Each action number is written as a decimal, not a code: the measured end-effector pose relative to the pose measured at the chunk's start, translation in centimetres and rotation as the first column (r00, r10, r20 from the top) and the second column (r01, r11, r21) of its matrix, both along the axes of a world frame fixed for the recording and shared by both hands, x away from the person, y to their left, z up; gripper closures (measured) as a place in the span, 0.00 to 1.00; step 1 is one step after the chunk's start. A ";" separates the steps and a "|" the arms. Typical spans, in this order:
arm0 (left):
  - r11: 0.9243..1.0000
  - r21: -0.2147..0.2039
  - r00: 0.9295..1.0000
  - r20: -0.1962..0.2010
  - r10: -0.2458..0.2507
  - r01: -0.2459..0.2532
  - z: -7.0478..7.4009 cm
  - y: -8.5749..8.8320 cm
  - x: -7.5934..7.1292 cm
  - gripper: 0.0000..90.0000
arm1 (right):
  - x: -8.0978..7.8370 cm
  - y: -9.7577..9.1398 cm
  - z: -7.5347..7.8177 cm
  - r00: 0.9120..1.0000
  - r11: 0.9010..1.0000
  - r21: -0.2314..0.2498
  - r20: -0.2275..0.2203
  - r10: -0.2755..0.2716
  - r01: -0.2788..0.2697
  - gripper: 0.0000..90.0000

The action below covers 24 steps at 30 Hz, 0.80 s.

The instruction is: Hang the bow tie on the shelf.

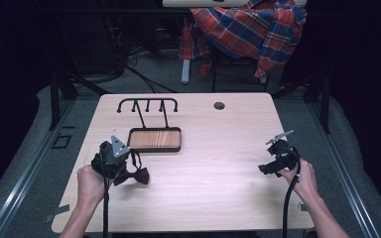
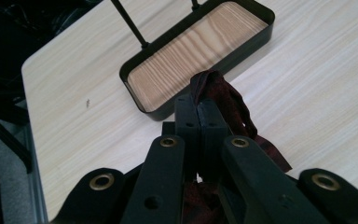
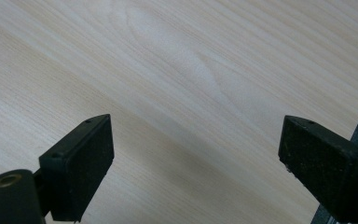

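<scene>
tray (image 1: 155,139) on table (image 1: 218,163), bow tie (image 1: 136,175) before tray

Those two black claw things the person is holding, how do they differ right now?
The left gripper has its jaws pressed together on a dark red bow tie; the right gripper has its jaws spread wide with nothing between them. The left one sits near the wooden tray; the right one hangs over bare table. Both are black, hand-held and trail a cable.

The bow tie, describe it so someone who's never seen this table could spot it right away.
On the light wooden table, look near its left edge, just in front of the black tray with a hook rack. The bow tie is the dark maroon fabric bow pinched in the left gripper, the sole cloth item on the tabletop.
</scene>
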<state>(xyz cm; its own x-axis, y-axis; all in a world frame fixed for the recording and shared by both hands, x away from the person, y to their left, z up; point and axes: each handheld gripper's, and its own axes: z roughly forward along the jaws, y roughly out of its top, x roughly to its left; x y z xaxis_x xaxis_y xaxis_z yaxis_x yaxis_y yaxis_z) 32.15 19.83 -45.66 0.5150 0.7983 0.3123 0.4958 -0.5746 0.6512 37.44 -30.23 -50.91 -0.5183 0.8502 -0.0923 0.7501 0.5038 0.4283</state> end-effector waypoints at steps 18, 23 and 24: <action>1.000 0.012 0.997 0.071 0.005 -0.006 1.7 0.9 1.1 0.99 | -0.6 -0.6 -0.3 1.000 1.000 0.003 -0.010 -0.027 0.027 0.11; 1.000 0.021 0.996 0.088 0.004 -0.006 2.1 0.9 1.7 0.99 | -0.8 -0.9 -0.3 1.000 1.000 0.007 -0.011 -0.029 0.029 0.11; 1.000 0.019 0.996 0.091 0.003 -0.005 2.1 0.9 1.8 0.99 | -0.8 -0.9 -0.3 0.999 1.000 0.006 -0.011 -0.030 0.030 0.11</action>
<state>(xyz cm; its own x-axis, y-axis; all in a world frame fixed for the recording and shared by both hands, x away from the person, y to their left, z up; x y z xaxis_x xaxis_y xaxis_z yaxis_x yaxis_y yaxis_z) 33.93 20.70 -43.53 0.4805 0.7940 0.3725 0.4378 -0.5852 0.6826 36.61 -31.17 -51.24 -0.4935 0.8659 -0.0814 0.7696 0.4784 0.4229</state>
